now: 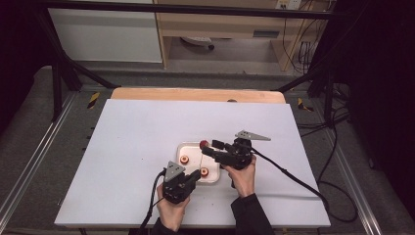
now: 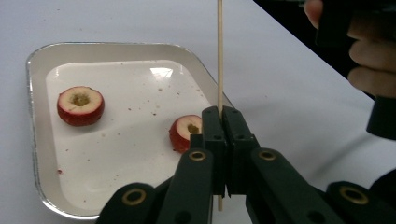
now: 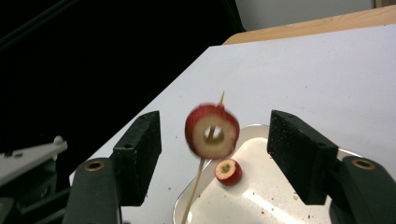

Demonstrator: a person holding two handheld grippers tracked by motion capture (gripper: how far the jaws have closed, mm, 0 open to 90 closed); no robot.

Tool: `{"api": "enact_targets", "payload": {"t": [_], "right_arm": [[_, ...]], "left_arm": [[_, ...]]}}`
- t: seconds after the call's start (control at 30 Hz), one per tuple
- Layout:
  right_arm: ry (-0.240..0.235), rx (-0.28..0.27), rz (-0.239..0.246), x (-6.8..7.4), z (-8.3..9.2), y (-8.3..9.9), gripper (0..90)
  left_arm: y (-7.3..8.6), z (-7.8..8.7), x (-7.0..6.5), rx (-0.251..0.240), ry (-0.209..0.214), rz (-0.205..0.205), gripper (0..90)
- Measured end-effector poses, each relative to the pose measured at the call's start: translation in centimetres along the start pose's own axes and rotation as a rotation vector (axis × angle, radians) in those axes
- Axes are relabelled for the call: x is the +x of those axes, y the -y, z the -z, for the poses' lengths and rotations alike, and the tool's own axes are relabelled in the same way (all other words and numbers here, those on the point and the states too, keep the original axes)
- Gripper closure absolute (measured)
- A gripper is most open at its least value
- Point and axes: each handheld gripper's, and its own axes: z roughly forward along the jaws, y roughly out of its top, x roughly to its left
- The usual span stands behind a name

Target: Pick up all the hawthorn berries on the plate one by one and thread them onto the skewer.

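Two grippers — left gripper (image 2: 219, 119) clamps skewer (image 2: 220, 56); right gripper (image 3: 215, 140) wide around fruit slice (image 3: 212, 131), untouched.

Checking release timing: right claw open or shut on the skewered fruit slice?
Open. In the right gripper view the right claw has both pads clear of the fruit slice, which sits on the skewer between them.

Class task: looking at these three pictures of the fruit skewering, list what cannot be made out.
- Thin wooden skewer: tip cut off by the left gripper view's top edge.
- Skewered red fruit slice: motion-blurred in the right gripper view.
- Two red fruit slices in the white tray: too small in the high view.
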Motion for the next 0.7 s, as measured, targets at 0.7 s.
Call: {"api": "enact_targets", "payload": {"t": [0.7], "right_arm": [[-0.089,0.138,-0.085,0.1,-2.0,2.3,62.0]], "left_arm": [[-1.0,0.1,0.2,0.013,-0.017,0.0,89.2]]}}
